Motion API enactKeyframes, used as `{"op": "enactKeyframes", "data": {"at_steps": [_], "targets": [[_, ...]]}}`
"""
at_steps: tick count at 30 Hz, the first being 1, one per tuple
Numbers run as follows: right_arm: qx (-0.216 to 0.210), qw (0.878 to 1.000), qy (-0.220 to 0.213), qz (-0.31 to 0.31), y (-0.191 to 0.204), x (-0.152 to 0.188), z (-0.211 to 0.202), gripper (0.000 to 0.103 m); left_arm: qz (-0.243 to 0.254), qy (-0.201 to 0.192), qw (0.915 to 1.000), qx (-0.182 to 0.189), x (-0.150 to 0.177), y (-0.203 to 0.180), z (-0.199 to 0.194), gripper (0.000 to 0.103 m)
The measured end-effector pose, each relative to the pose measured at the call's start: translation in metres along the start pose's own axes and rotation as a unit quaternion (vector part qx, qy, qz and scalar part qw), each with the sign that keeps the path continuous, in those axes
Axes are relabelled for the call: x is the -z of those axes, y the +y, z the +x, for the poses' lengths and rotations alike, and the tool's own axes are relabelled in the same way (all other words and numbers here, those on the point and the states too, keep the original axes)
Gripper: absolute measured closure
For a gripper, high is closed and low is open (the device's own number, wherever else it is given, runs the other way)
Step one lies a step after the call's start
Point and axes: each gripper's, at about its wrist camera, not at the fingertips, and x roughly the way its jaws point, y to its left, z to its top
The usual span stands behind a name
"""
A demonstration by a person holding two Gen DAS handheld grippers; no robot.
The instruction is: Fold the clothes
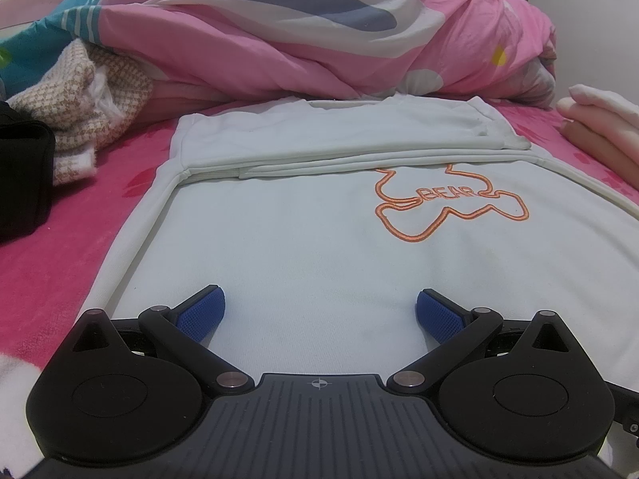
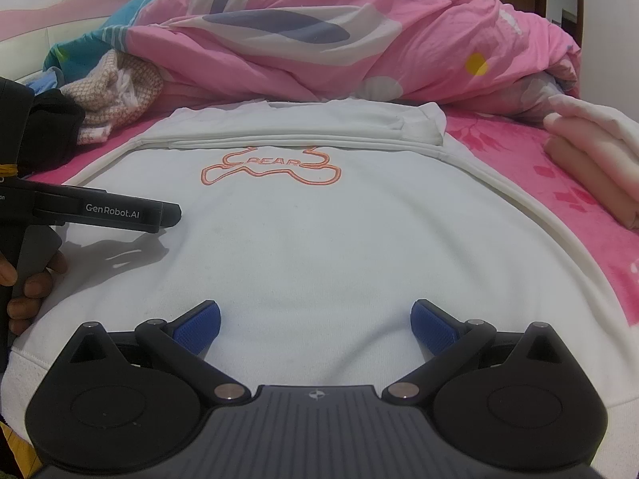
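Observation:
A white sweatshirt (image 1: 303, 239) with an orange "BEAR" outline (image 1: 449, 203) lies flat on the pink bed, its sleeves folded across the upper part. My left gripper (image 1: 319, 311) hovers open over its near half, blue pads (image 1: 201, 315) wide apart with nothing between them. In the right wrist view the same sweatshirt (image 2: 319, 247) fills the middle, and my right gripper (image 2: 315, 323) is open over its hem area. The left gripper (image 2: 167, 213) shows side-on at the left there, held by a hand (image 2: 28, 283); its fingers are hard to make out.
A crumpled pink quilt (image 1: 319, 40) is heaped behind the sweatshirt. A beige houndstooth garment (image 1: 76, 95) and a black item (image 1: 24, 175) lie at the left. Folded pale pink clothes (image 2: 591, 159) are stacked at the right on the pink bedsheet (image 1: 60, 247).

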Motion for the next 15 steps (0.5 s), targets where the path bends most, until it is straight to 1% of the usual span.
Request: {"op": "enactKeyframes", "data": {"at_steps": [15], "targets": [[0.000,1.000,-0.002,0.001,-0.0008,0.0007,0.0001,0.000,0.000,-0.001,1.0000,0.000,0.0003,0.0004,0.0003,0.000]]}}
